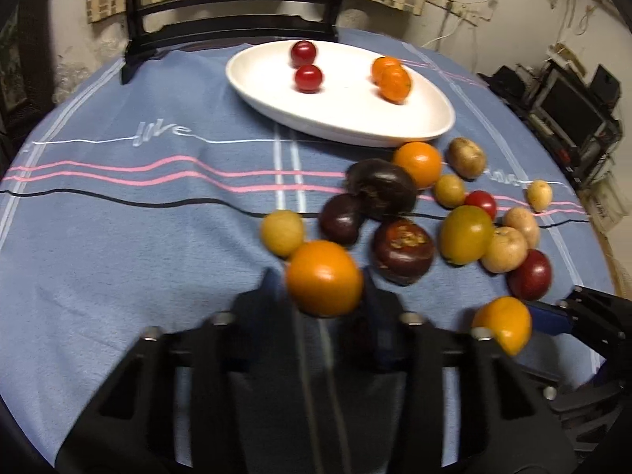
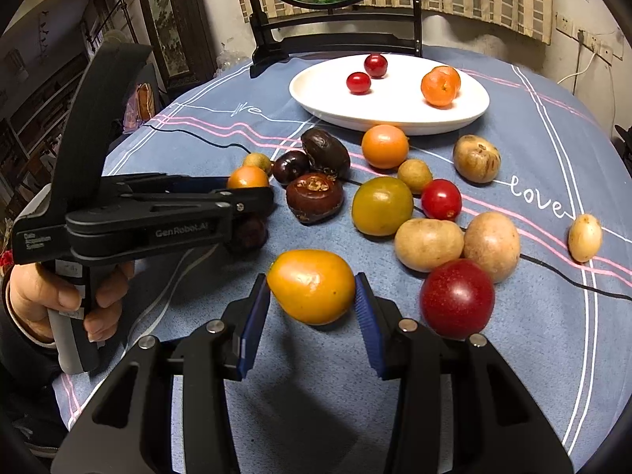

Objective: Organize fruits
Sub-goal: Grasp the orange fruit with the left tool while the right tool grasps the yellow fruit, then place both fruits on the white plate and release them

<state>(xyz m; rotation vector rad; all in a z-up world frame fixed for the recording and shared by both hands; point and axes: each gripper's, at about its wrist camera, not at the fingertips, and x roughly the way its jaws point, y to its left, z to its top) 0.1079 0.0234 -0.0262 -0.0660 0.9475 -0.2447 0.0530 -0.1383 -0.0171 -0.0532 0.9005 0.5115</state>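
Two grippers each pinching a fruit, left gripper (image 1: 322,292) clamped on an orange fruit (image 1: 324,278) at lower centre, right gripper (image 2: 312,296) squeezing a yellow-orange fruit (image 2: 312,291), white plate (image 2: 316,96) upper centre, holding four fruits.

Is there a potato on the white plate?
No, the plate holds only two red fruits and orange ones.

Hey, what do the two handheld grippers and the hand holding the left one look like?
Both are black plastic with silver screws. The right gripper has ribbed blue pads. The left gripper bears white GenRobot.AI lettering, a small white label at its rear and a grey-black pistol handle. The hand wears a dark sleeve with a light cuff.
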